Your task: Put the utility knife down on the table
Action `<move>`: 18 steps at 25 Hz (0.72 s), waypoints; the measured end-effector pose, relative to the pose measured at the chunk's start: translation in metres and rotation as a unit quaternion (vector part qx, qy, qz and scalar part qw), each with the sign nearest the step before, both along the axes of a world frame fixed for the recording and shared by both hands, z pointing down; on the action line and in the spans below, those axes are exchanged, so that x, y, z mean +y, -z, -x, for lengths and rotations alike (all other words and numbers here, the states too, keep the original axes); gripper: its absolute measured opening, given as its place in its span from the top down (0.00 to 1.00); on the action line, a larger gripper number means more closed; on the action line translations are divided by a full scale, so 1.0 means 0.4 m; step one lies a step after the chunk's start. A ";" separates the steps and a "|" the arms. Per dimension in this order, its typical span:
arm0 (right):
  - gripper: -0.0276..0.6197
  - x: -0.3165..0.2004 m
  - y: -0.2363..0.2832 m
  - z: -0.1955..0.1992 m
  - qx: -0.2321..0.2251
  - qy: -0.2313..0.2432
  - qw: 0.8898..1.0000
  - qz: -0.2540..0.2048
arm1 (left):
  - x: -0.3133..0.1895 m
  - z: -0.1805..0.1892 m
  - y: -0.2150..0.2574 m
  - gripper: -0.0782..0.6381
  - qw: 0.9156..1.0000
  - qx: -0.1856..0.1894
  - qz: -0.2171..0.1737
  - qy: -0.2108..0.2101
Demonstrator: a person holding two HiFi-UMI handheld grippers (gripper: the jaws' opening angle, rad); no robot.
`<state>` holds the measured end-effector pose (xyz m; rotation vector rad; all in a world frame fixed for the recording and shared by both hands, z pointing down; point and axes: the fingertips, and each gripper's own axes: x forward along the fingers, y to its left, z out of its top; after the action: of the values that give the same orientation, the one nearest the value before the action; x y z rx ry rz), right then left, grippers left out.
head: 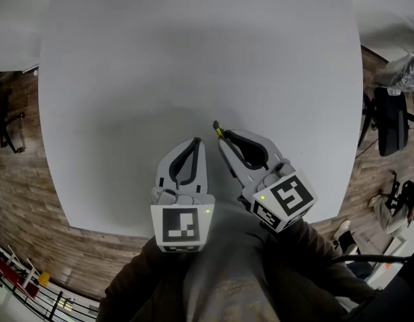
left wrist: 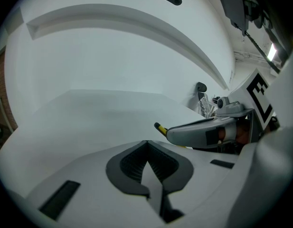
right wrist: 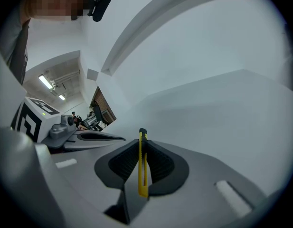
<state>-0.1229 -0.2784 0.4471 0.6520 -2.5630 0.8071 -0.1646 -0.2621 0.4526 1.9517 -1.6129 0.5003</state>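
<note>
A slim yellow utility knife (right wrist: 142,163) with a black tip stands on edge between the dark pads of my right gripper (right wrist: 143,148), which is shut on it. In the head view its black tip (head: 217,129) pokes out ahead of the right gripper (head: 223,139) above the white table (head: 193,66). From the left gripper view the knife's tip (left wrist: 160,128) shows beside the right gripper's jaw. My left gripper (head: 196,141) sits just left of the right one, shut with nothing between its pads (left wrist: 147,152).
The white table's near edge (head: 106,232) curves in front of the person, with wooden floor (head: 32,200) beyond it on the left. Chairs and bags (head: 392,116) stand off the table's right side.
</note>
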 end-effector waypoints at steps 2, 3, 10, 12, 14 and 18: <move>0.88 0.003 -0.006 -0.006 0.001 0.000 1.000 0.002 | 0.002 -0.005 -0.002 0.89 1.000 -0.001 0.001 -0.002; 0.88 0.006 -0.009 -0.009 0.001 0.000 1.000 0.003 | 0.003 -0.009 -0.003 0.89 1.000 -0.002 0.000 -0.002; 0.88 0.009 -0.025 -0.011 0.003 0.000 1.000 0.010 | 0.004 -0.009 -0.015 0.89 1.000 0.002 0.006 0.001; 0.88 0.010 -0.030 -0.011 0.004 0.001 1.000 0.012 | 0.005 -0.009 -0.021 0.89 1.000 0.004 0.009 0.003; 0.88 0.009 -0.038 -0.010 0.004 0.001 1.000 0.014 | 0.006 -0.007 -0.031 0.89 1.000 0.003 0.008 0.004; 0.88 0.008 -0.050 -0.012 0.007 0.001 1.000 0.018 | 0.005 -0.005 -0.039 0.89 1.000 0.004 0.014 0.002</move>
<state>-0.1183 -0.2752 0.4671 0.6414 -2.5312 0.8434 -0.1626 -0.2600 0.4681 1.9273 -1.5959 0.5111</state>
